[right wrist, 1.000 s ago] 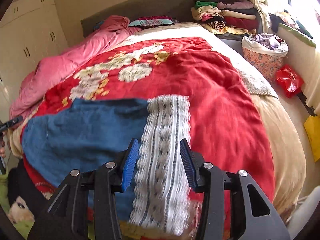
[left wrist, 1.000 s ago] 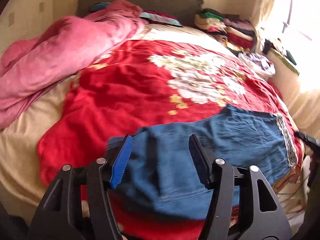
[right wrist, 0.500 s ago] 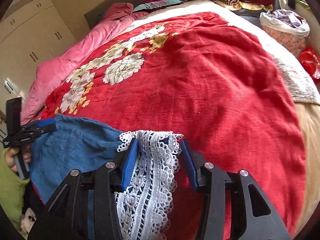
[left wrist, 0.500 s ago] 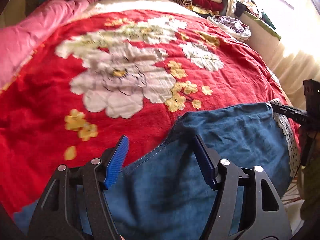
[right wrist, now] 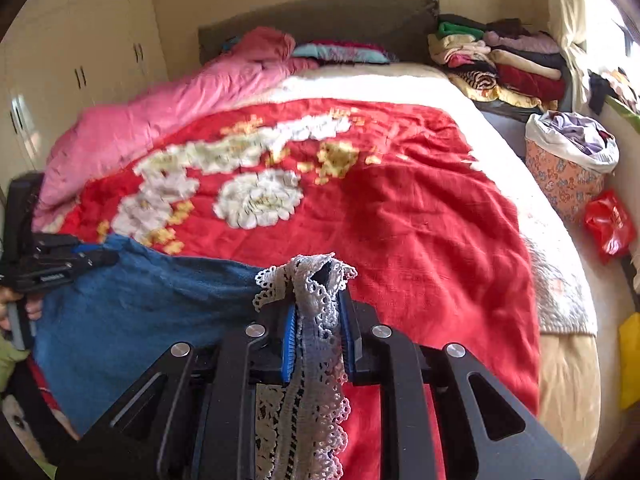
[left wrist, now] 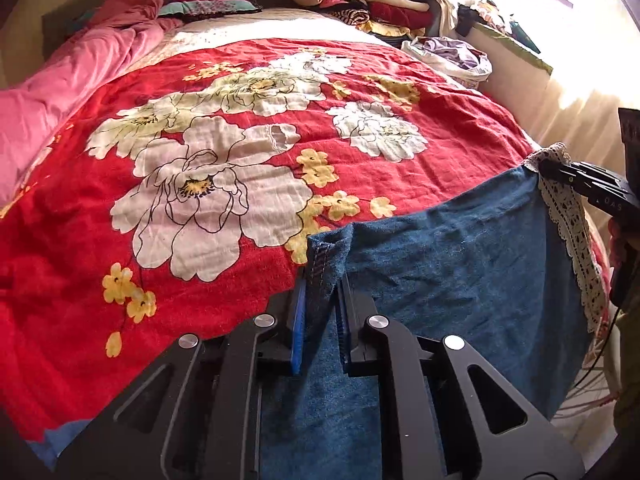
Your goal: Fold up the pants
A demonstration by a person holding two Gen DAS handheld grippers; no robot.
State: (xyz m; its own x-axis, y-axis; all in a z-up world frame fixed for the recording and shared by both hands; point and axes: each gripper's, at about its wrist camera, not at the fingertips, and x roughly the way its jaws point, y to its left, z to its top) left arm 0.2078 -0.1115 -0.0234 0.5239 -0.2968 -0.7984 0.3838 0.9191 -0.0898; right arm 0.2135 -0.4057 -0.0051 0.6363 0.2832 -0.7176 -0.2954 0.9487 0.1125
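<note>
The pants (left wrist: 460,280), blue denim-like cloth with a white lace trim (right wrist: 316,320) along one end, are lying across the near edge of the bed, on top of a red blanket (left wrist: 200,240) printed with large white and yellow flowers. The left claw (left wrist: 322,316) is closing on a folded, stitched edge of the blue cloth, which is standing up between its blue pads (left wrist: 298,328); the jaws are drawn narrow, pressing the fabric from both sides. The right claw (right wrist: 318,334) is closing as well, its jaws narrow and pinching the bunched lace trim, which is rising in a small peak above the pads and trailing down toward the camera. Between the two claws the blue cloth is stretching in a shallow sag over the blanket. In the left wrist view the right claw is appearing at the right edge, biting the lace corner; in the right wrist view the left claw is showing at the left edge with a hand (right wrist: 16,308) around its handle. A pink quilt (right wrist: 180,112) is lying heaped along the left side of the bed. Folded clothes (right wrist: 500,60) are sitting stacked near the headboard, and a laundry basket (right wrist: 568,164) is standing on the floor beside the bed, with a red bag (right wrist: 608,228) just near it.
</note>
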